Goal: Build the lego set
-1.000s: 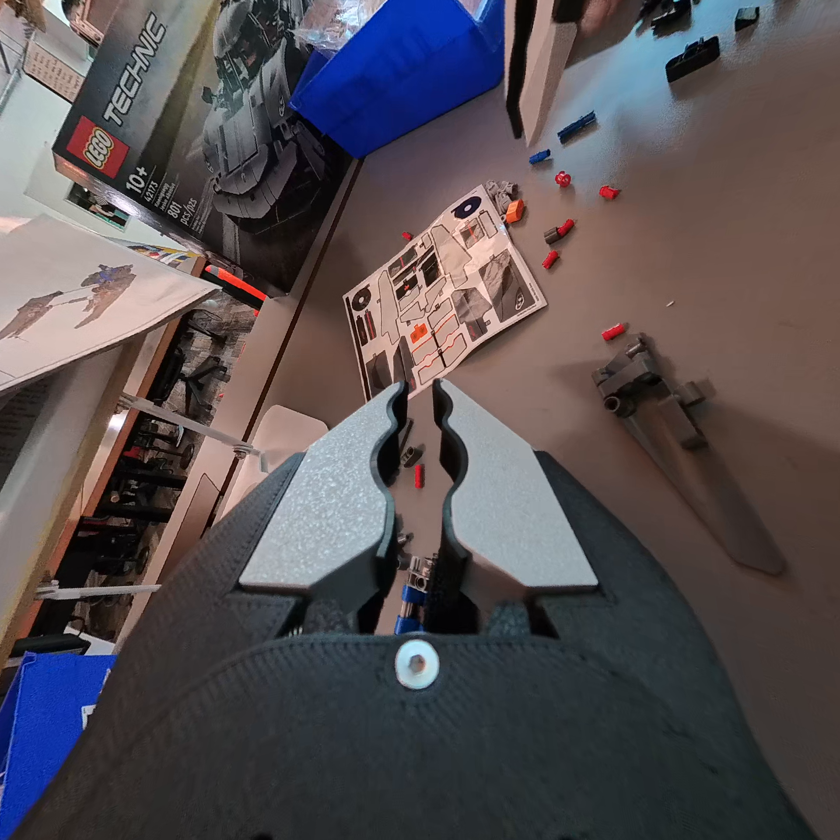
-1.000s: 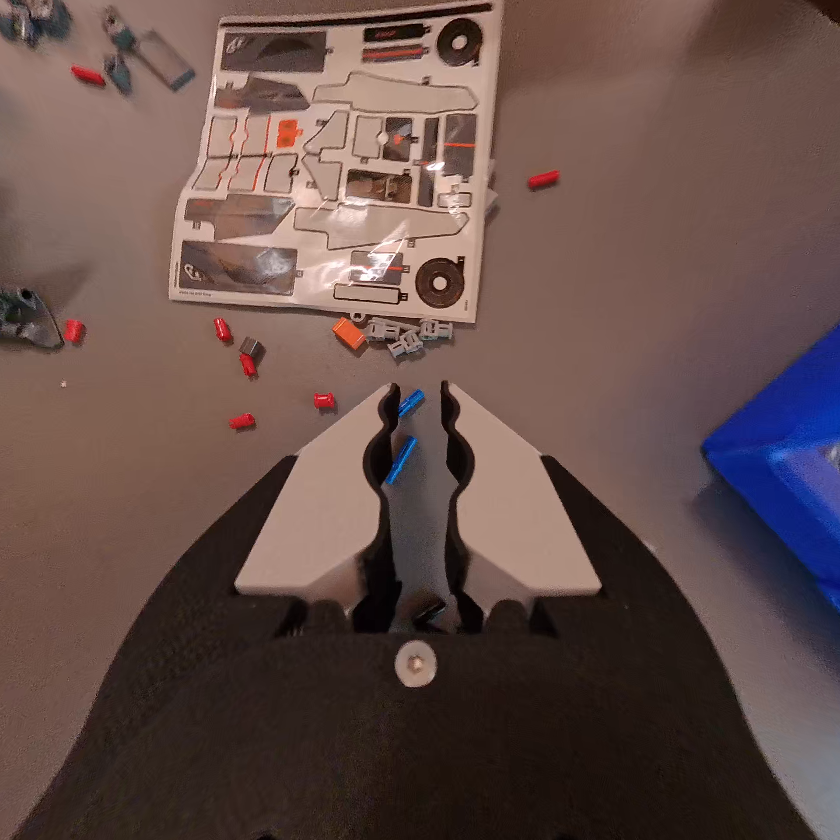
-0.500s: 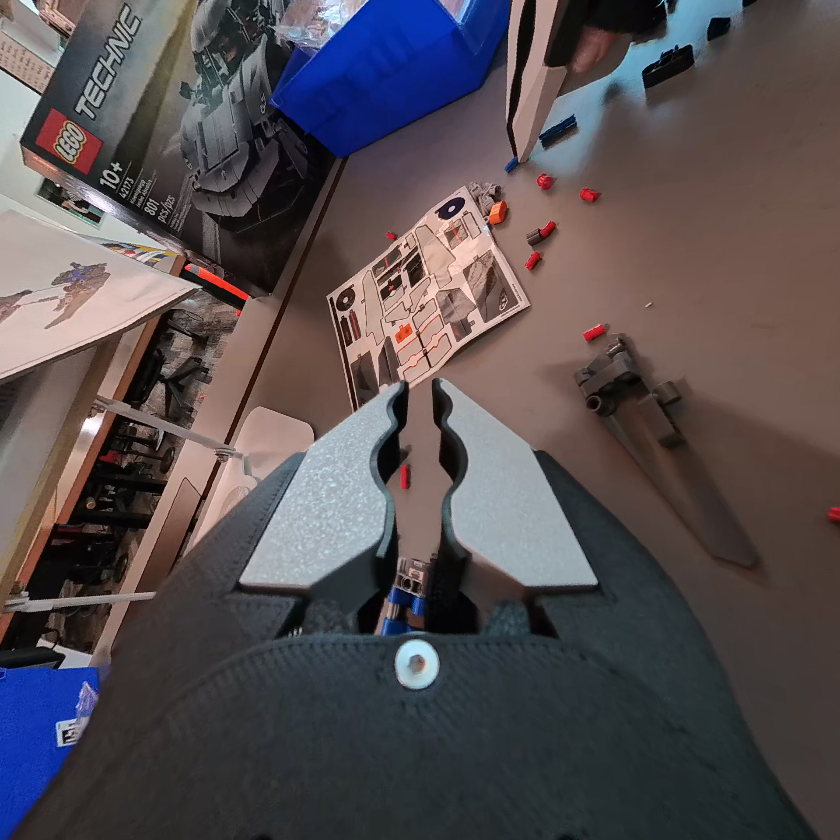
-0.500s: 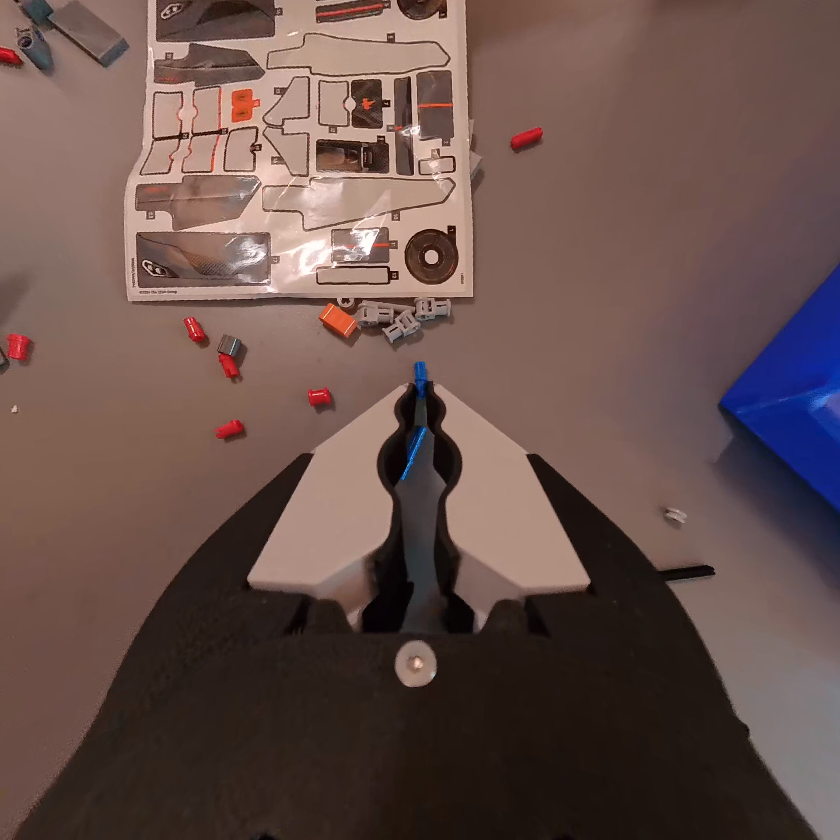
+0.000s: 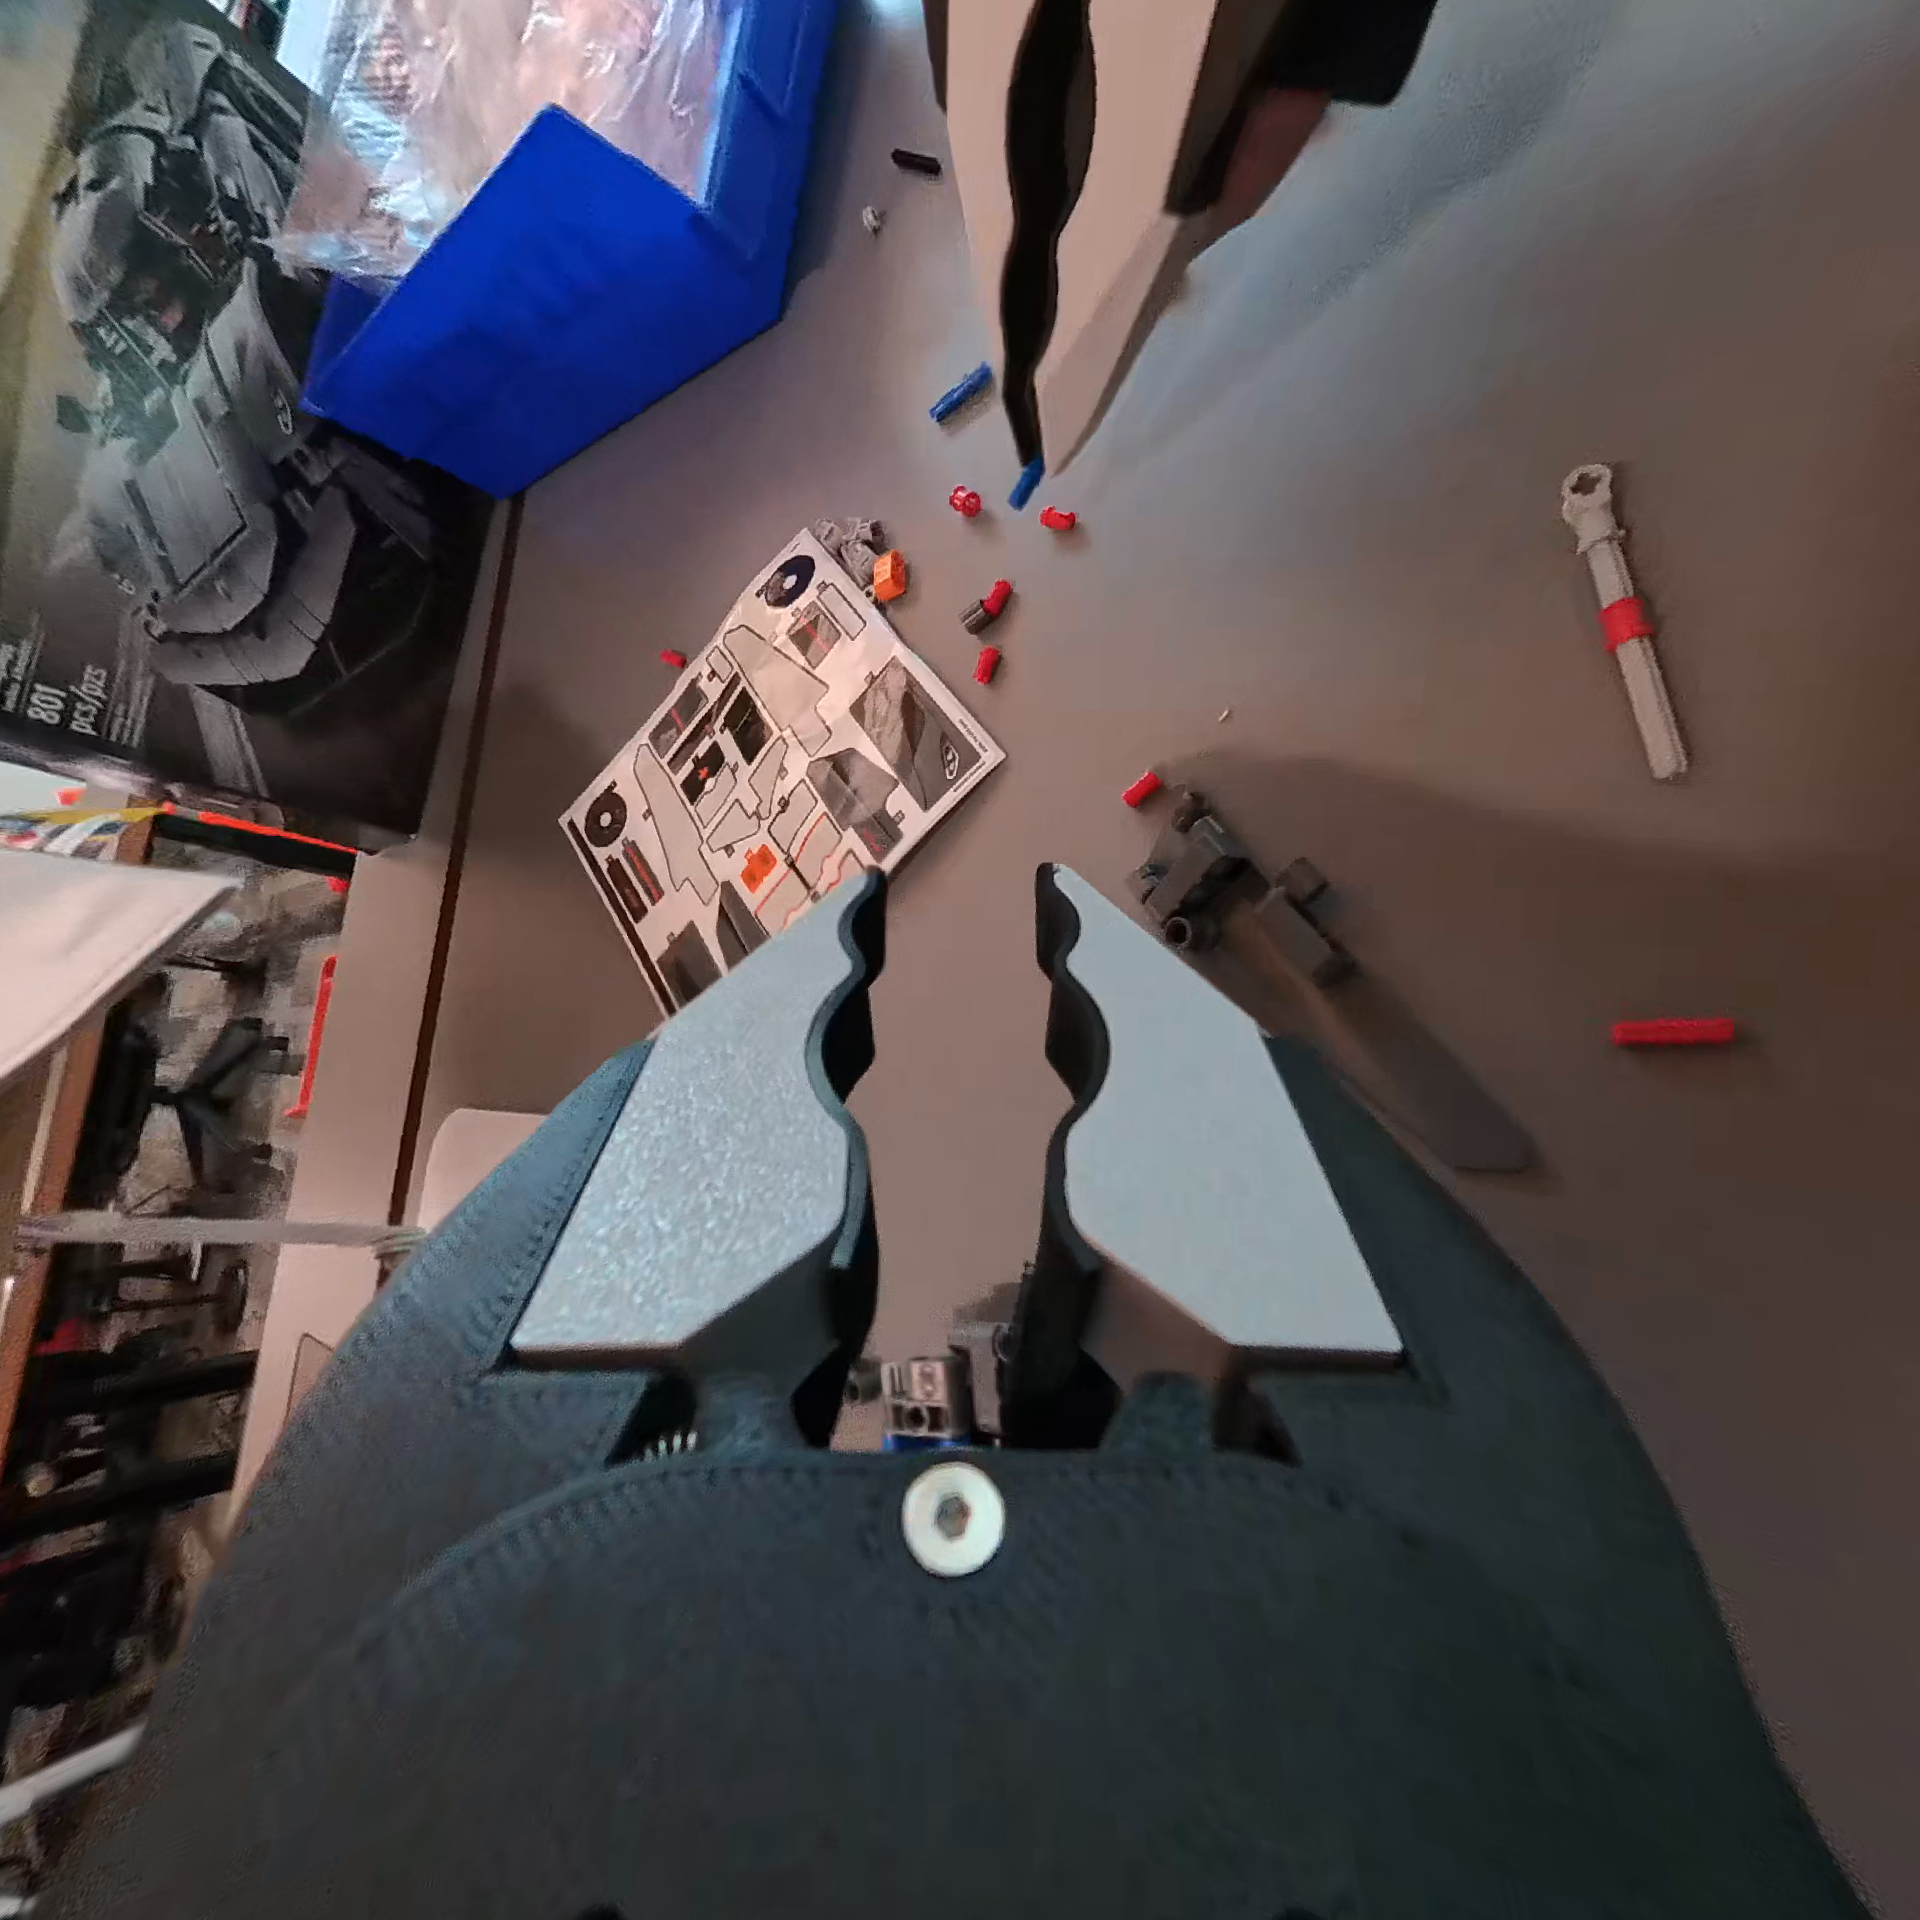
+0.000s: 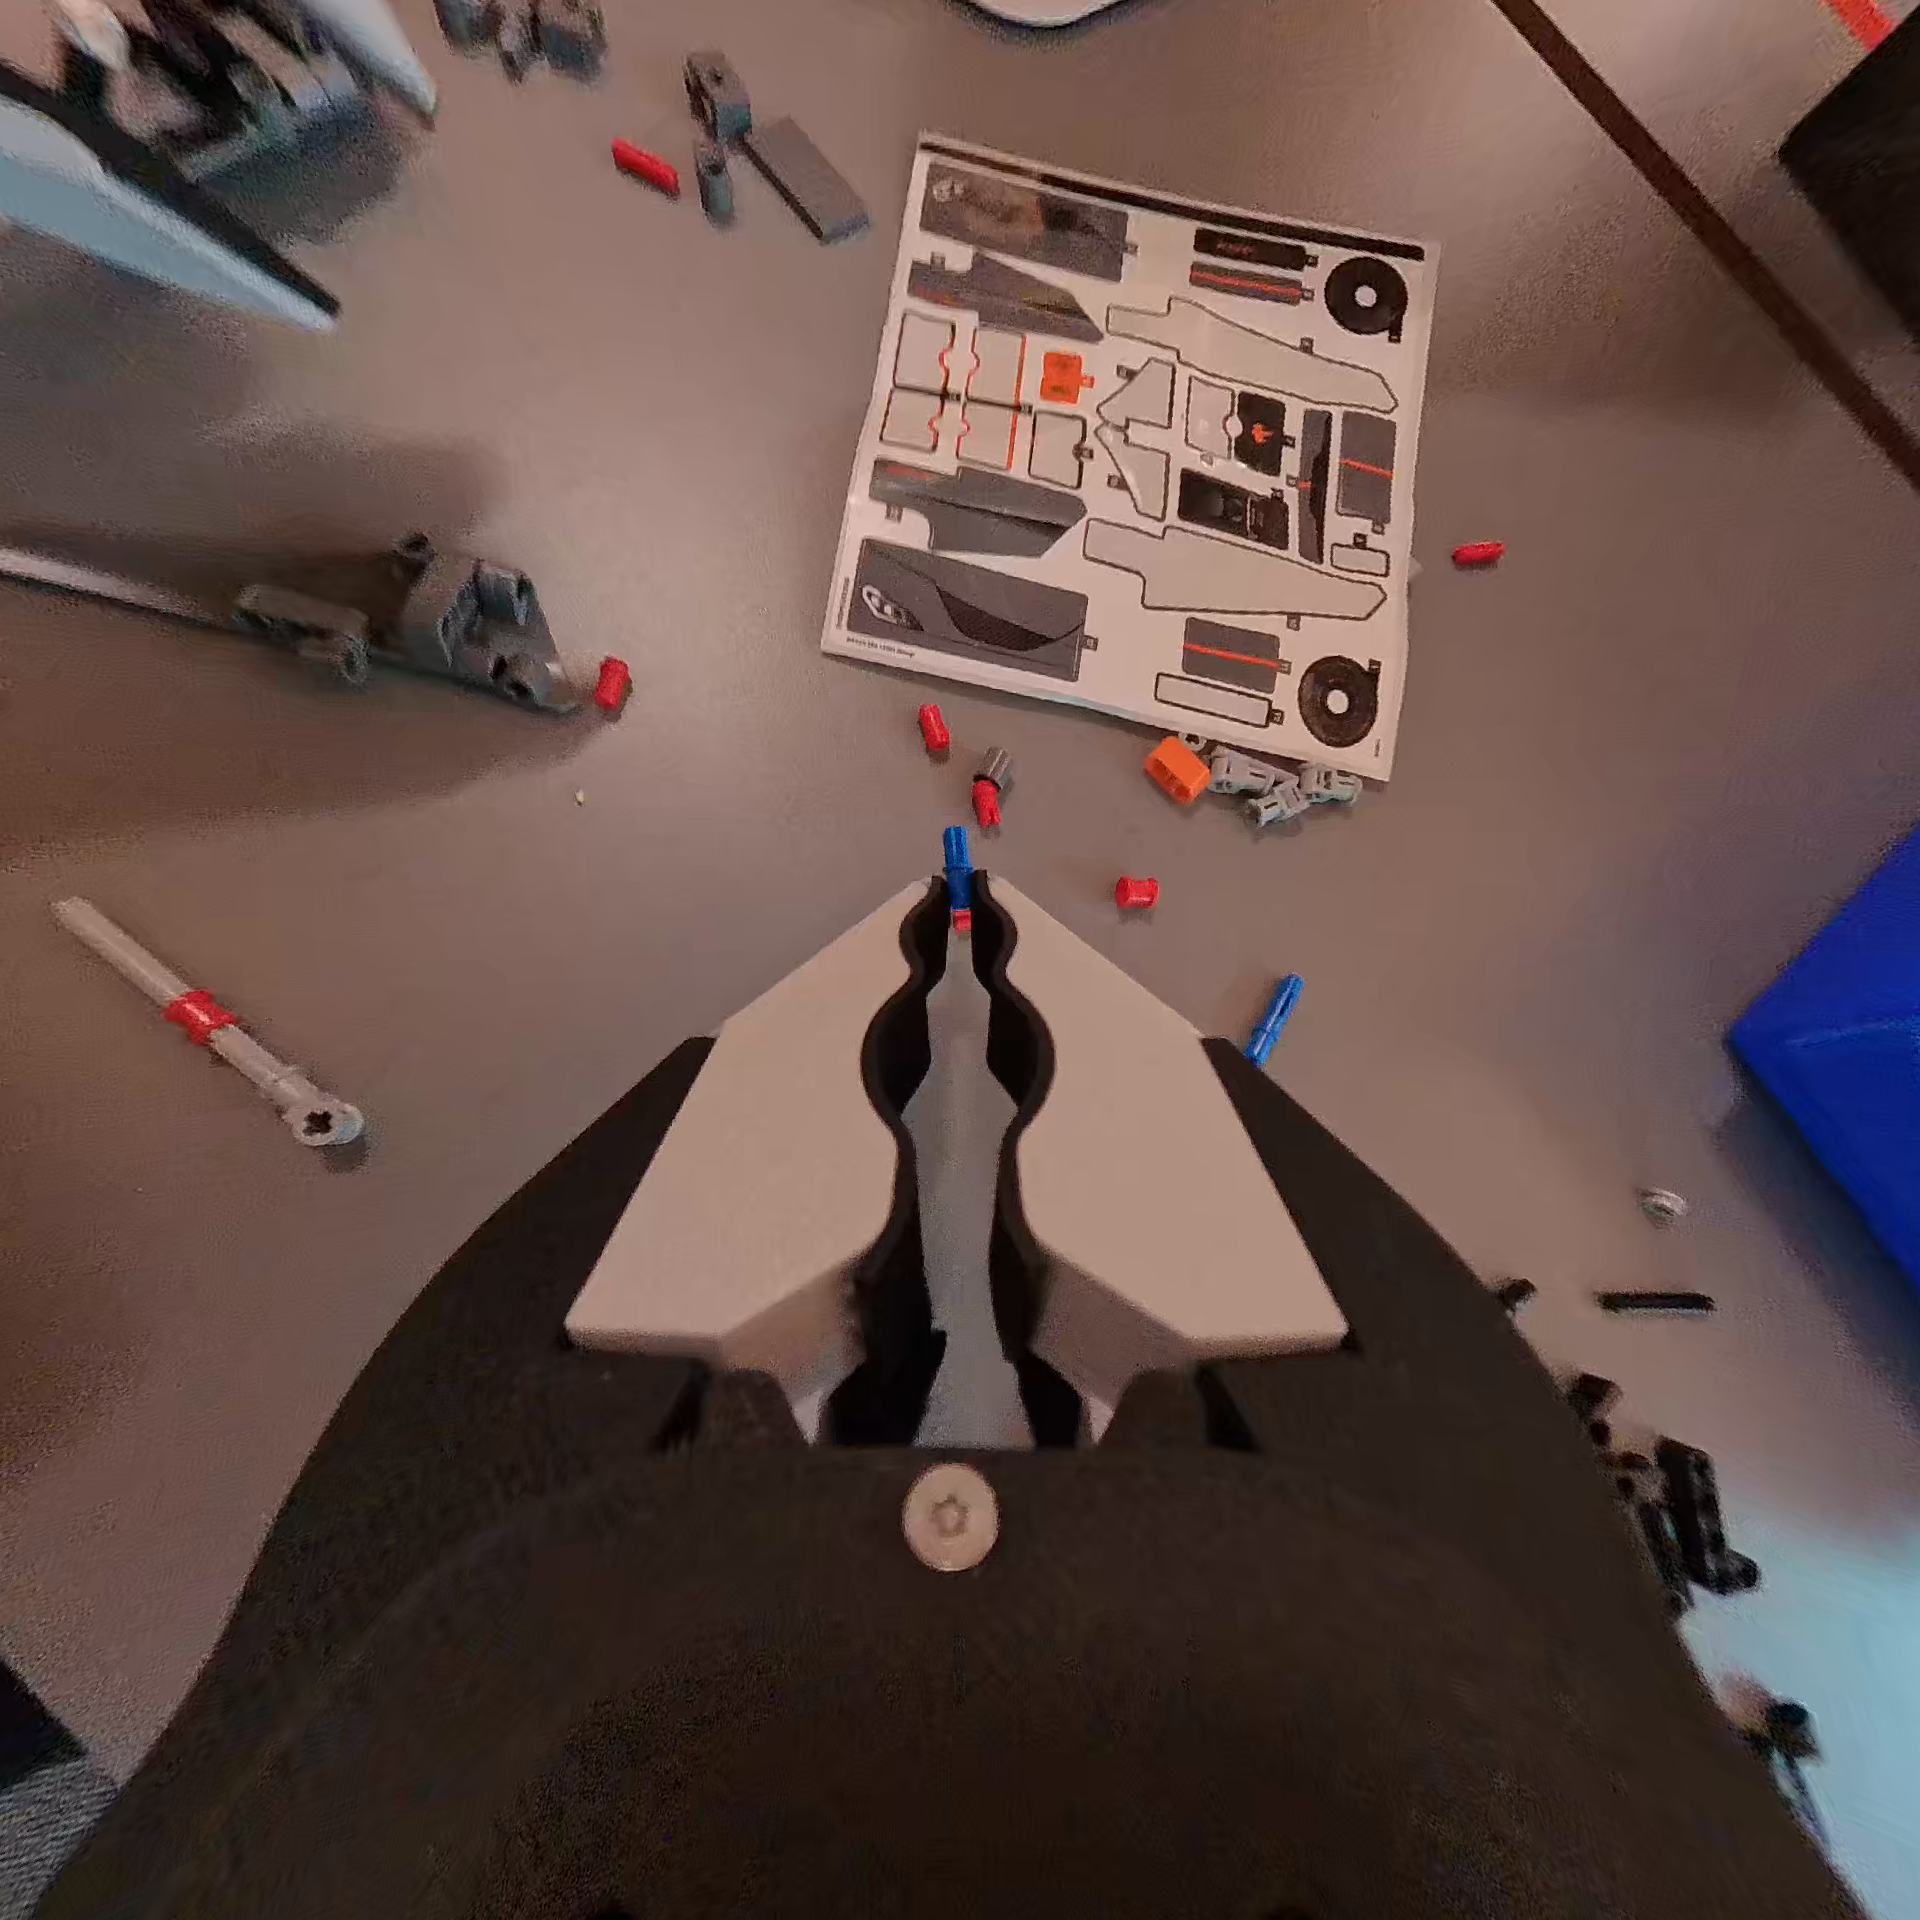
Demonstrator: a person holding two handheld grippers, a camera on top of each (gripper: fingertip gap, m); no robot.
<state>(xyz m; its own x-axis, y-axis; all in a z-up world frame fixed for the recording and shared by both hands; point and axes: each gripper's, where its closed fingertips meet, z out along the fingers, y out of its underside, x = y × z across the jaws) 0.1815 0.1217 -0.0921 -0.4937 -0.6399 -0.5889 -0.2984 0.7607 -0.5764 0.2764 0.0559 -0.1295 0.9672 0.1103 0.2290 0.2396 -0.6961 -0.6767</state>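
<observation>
My right gripper point(image 6: 961, 883) is shut on a short blue pin point(image 6: 955, 854) that sticks out past its tips, just above the table. It also shows from the left wrist view point(image 5: 1029, 457), with the blue pin point(image 5: 1025, 484) at its tip. A second blue pin point(image 6: 1274, 1016) lies on the table beside its right finger. My left gripper point(image 5: 961, 881) is open and holds nothing at its tips. A small grey and blue assembly point(image 5: 928, 1387) shows deep in the gap at the finger bases. I cannot tell if it is gripped.
A sticker sheet point(image 6: 1132, 468) lies ahead, with an orange piece point(image 6: 1176, 769) and grey connectors point(image 6: 1286, 792) at its edge. Red pins point(image 6: 1136, 891) are scattered about. A grey wing assembly point(image 6: 416, 623), a grey axle point(image 6: 208, 1023), a blue bin point(image 5: 551, 312) and the set's box point(image 5: 208, 436) stand around. There is about 12 centimetres between the tips of the two grippers.
My right gripper has shut on the blue pin and lifted it off the table. My left gripper's jaws have opened wider and it has moved back from the sticker sheet.
</observation>
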